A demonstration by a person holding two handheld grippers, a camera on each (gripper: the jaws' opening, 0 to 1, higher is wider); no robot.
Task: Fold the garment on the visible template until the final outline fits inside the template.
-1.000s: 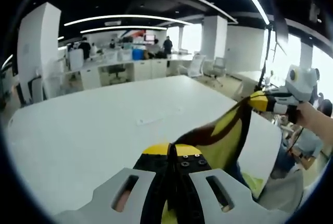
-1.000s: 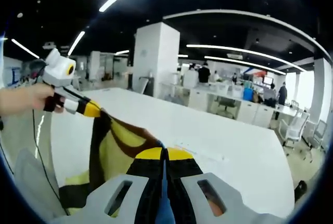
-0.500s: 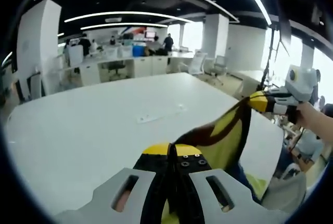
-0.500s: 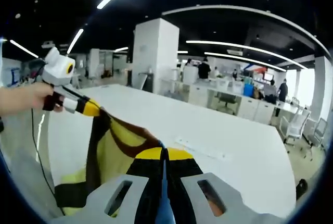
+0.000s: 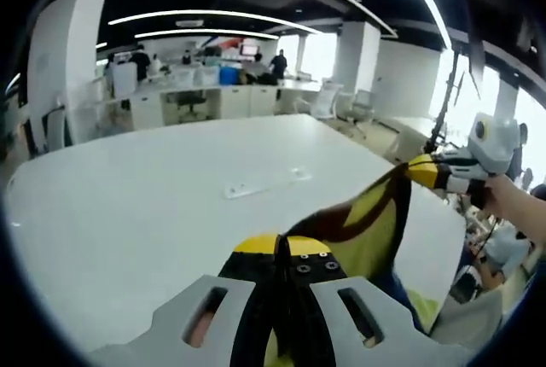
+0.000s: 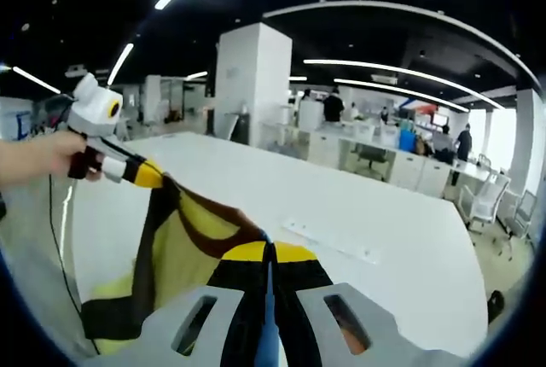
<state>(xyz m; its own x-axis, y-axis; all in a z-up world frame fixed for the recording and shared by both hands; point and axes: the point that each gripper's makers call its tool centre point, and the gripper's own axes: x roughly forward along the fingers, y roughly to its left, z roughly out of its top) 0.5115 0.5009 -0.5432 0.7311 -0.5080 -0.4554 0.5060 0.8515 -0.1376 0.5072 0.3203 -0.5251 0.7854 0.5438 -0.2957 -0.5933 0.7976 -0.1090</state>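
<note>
A yellow garment with dark brown trim hangs stretched in the air between the two grippers, above the white table. My left gripper is shut on one top corner of it. The right gripper enters the left gripper view from the right, held by a hand and pinching the other corner. In the right gripper view my right gripper is shut on the garment, and the left gripper holds the far corner at the left. No template outline can be made out on the table.
A small pale strip lies on the table, also seen as the strip in the right gripper view. Office desks, chairs and people stand beyond the far edge. A white pillar rises behind the table.
Both views have tilted slightly downward, showing a little more table. The garment stays stretched between the shut grippers, with its hanging lower edge lifted a little.
</note>
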